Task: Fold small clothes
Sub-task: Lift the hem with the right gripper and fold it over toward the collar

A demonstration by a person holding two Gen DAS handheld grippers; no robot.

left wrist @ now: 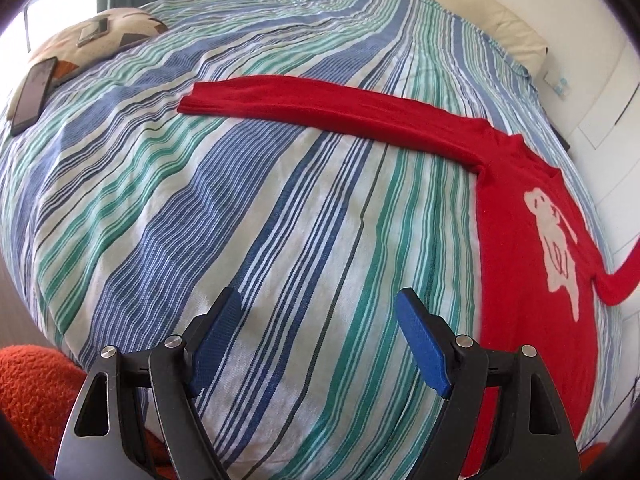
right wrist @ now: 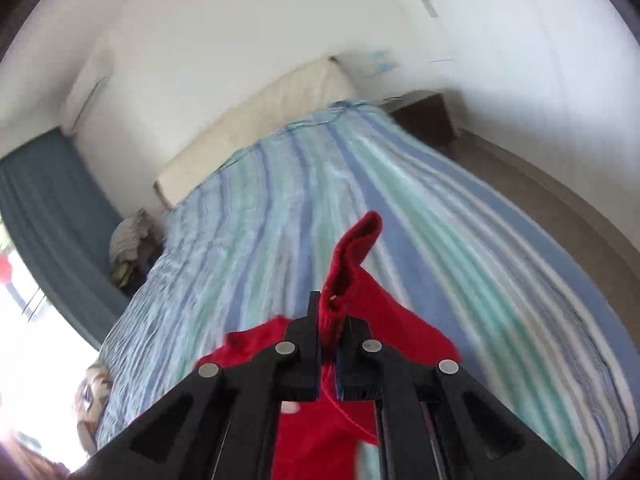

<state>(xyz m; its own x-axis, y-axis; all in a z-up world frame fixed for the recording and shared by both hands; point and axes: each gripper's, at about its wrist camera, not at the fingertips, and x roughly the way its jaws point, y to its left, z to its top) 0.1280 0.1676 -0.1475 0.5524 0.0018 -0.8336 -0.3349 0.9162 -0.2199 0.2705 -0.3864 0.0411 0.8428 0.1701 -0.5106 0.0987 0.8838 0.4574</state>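
A small red sweater (left wrist: 516,216) with a white animal figure on its front lies on the striped bed cover (left wrist: 248,208), at the right of the left wrist view. One long sleeve (left wrist: 320,104) stretches flat to the left across the bed. My left gripper (left wrist: 318,312) hangs open above bare cover, left of the sweater's body, with nothing between its blue pads. In the blurred right wrist view my right gripper (right wrist: 329,312) is shut on the other red sleeve (right wrist: 352,256), whose cuff sticks up past the fingertips, lifted off the bed. That sleeve (left wrist: 624,276) rises at the right edge of the left wrist view.
A patterned pillow (left wrist: 100,40) with a phone (left wrist: 32,92) and a small device on it lies at the bed's far left. A cream headboard (right wrist: 256,128) and white wall stand behind the bed. An orange fleece (left wrist: 32,392) lies at the near left. A dark nightstand (right wrist: 424,120) stands by the bed.
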